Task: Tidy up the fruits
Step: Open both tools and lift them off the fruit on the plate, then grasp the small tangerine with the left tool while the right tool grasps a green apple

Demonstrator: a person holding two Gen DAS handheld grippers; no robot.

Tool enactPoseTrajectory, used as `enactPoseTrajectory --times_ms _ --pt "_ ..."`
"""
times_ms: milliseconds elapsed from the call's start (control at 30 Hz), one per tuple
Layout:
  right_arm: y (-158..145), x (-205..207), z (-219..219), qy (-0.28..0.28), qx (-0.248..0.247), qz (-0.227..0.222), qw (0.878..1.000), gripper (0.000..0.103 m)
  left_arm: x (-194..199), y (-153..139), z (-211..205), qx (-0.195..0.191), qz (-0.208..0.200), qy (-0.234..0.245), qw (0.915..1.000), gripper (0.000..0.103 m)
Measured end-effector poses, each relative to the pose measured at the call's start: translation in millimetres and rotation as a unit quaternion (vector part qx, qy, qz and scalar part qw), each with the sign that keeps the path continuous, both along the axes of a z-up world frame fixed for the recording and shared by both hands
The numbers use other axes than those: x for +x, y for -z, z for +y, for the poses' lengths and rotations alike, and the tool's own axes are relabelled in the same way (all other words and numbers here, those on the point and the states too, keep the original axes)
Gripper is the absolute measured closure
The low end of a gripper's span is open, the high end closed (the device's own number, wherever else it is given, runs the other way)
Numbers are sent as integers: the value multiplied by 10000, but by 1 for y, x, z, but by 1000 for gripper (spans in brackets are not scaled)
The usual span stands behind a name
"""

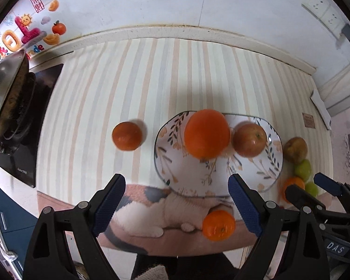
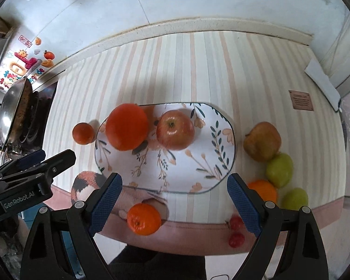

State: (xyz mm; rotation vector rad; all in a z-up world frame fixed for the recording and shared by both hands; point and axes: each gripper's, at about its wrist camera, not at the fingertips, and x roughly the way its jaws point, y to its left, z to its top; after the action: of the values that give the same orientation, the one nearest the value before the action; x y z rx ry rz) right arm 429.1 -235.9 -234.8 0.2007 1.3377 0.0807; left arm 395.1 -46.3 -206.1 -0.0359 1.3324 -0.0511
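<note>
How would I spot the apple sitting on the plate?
Find the flowered plate in the middle of the striped cloth. Two fruits sit on it; the apple is the right one, reddish with a stem dimple, smaller than the big smooth orange beside it.

Lighting: bright, diffuse, from above. Shadows: soft, short, behind small orange [image 1: 127, 136] toward counter's back edge. Glare: wall tiles [image 2: 86, 7], steel wok [image 1: 4, 86]. Distortion: strong fisheye bending, dark vignette corners. Focus: slight blur overall.
</note>
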Motion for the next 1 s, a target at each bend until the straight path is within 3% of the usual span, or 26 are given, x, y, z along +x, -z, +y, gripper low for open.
enactPoseTrajectory --times_ms 267,467,633,667,1000 --pt "-14 -41 3 319 252 -138 9991 9 -33 -7 4 -8 38 202 9998 13" --pt "10 -68 -33 971 451 80 9942 9 -48 23 -16 55 416 489 9979 13" --pt "40 -88 -91 1821 543 319 9813 9 -55 69 -50 49 991 866 9913 13" --pt "47 -92 -107 2051 540 339 9767 9 -56 76 -54 284 1032 839 9907 13" --pt "105 -103 -220 3398 707 514 9364 10 -61 140 -77 331 1731 681 9820 13"
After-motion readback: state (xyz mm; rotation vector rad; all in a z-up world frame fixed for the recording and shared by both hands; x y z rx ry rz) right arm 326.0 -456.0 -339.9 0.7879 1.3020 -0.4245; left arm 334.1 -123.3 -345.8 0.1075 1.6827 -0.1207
